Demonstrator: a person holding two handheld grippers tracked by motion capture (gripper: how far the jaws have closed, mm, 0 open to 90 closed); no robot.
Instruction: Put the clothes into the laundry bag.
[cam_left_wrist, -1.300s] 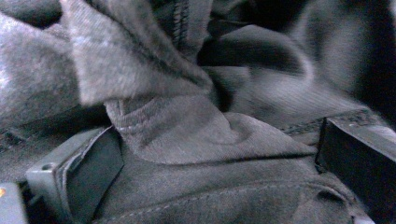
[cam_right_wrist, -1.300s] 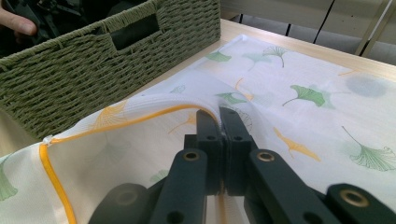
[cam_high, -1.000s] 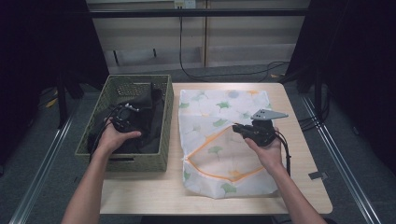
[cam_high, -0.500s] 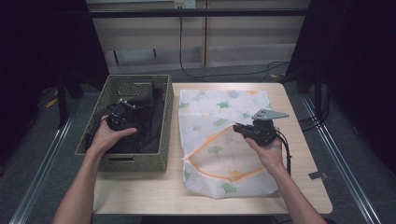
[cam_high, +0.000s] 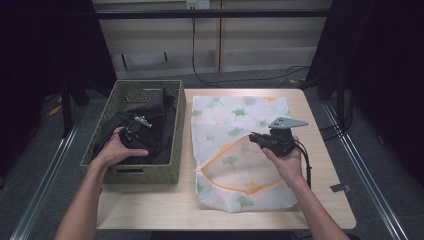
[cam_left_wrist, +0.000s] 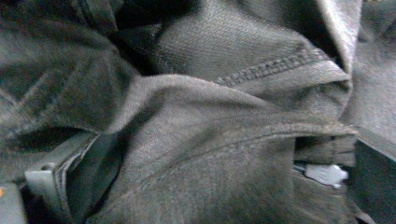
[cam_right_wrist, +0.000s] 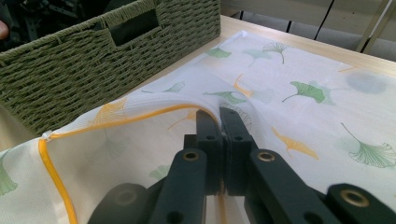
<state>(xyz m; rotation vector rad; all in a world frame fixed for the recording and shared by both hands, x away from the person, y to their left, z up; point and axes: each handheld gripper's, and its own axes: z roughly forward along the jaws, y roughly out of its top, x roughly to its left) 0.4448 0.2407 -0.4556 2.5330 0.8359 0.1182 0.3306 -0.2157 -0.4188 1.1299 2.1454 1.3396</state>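
A white mesh bag (cam_high: 235, 117) printed with ginkgo leaves lies flat on the table, its orange-edged mouth (cam_high: 220, 152) facing the basket. My right gripper (cam_high: 252, 136) is shut on the upper lip of that mouth and holds it slightly raised; up close its jaws (cam_right_wrist: 218, 114) pinch the orange hem. My left gripper (cam_high: 135, 132) is down in the green woven basket (cam_high: 181, 125), pushed into a dark grey garment (cam_high: 157, 107). Its jaws have just been opening and stand wide, with a bunched fold of the garment (cam_left_wrist: 210, 93) between them.
The basket (cam_right_wrist: 93, 60) stands at the table's left, right beside the bag (cam_right_wrist: 303, 84). Bare wood (cam_high: 310, 200) runs along the front and right edges of the table. Cables and a low wall lie beyond the far edge.
My left hand has shifted a little to the left inside the basket. The right hand and the bag's lip have stayed put.
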